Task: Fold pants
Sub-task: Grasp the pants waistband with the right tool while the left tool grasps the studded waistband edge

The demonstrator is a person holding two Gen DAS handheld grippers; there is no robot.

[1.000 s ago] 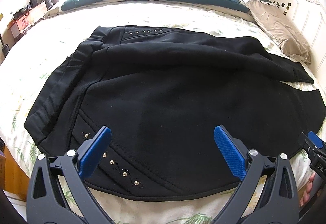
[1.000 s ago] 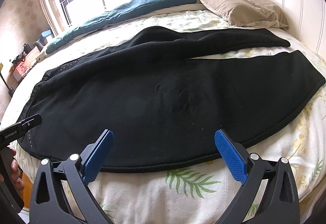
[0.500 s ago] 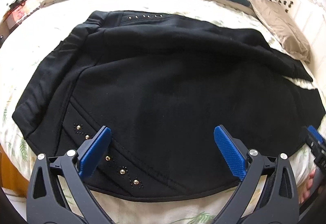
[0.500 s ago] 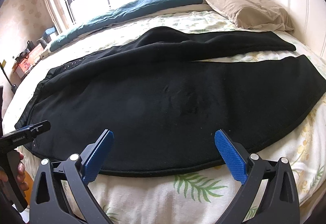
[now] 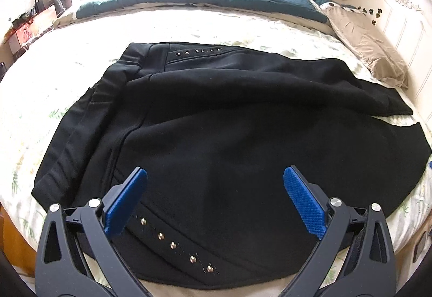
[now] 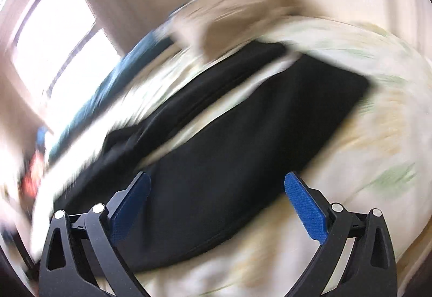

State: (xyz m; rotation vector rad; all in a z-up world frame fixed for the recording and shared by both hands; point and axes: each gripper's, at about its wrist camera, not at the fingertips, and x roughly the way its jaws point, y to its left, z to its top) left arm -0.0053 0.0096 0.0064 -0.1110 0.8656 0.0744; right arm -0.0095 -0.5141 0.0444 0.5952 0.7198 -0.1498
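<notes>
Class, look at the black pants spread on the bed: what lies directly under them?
The black pants lie flat on a cream leaf-print bedsheet, visible all around them and between the legs. Whatever lies beneath the fabric itself is covered.

black pants [image 5: 229, 135] lie spread flat, studded waist at left, two legs splayed rightward.

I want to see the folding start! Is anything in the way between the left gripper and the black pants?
Nothing visible is. The left gripper is open right over the black pants, which lie spread on the bed. The pillow sits far off by the headboard.
</notes>
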